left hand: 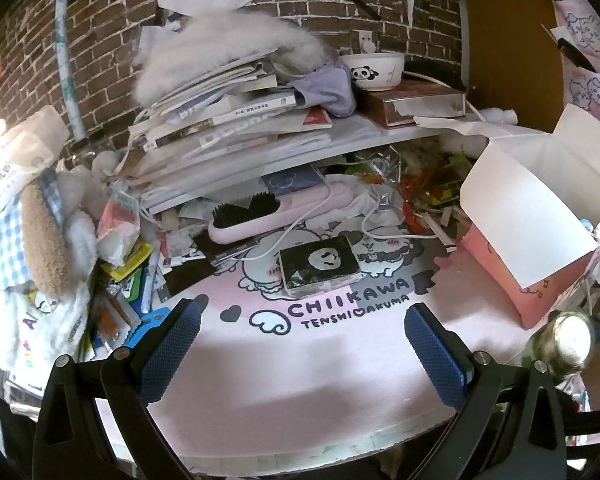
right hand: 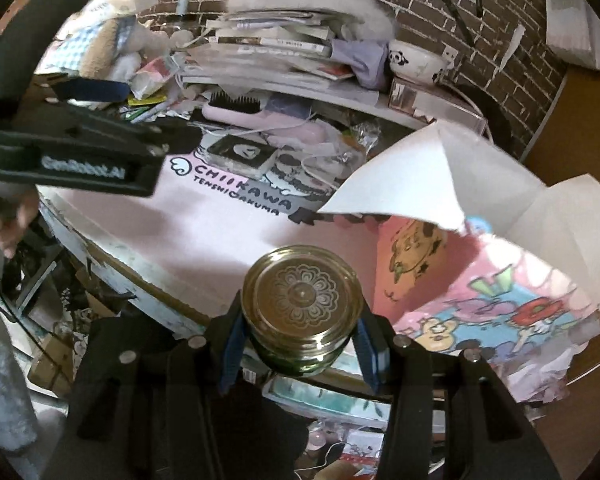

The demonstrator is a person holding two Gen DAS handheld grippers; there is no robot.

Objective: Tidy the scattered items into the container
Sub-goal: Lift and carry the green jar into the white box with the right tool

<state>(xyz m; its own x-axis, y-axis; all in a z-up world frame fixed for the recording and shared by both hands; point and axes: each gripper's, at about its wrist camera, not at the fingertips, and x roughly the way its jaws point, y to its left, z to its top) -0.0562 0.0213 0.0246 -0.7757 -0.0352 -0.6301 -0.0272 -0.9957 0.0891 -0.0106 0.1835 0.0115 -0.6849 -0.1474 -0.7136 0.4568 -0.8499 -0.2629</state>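
The right gripper (right hand: 300, 344) is clamped on a round green glass jar with an embossed gold lid (right hand: 302, 304), held near the table edge, just left of the open pink cartoon-printed cardboard box (right hand: 452, 280). Lift it clear of the white flap (right hand: 400, 176) before lowering it inside. The left gripper (left hand: 300, 344) hovers with jaws apart, empty, facing the black panda-print box (left hand: 320, 264).

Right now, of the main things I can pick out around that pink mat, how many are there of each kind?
Gold-lidded jars, held in the right tool: 1
Panda-print boxes: 1
Pink hairbrushes: 1
Panda bowls: 1
Open pink cartons: 1
Total: 5

The left tool is open and holds nothing.
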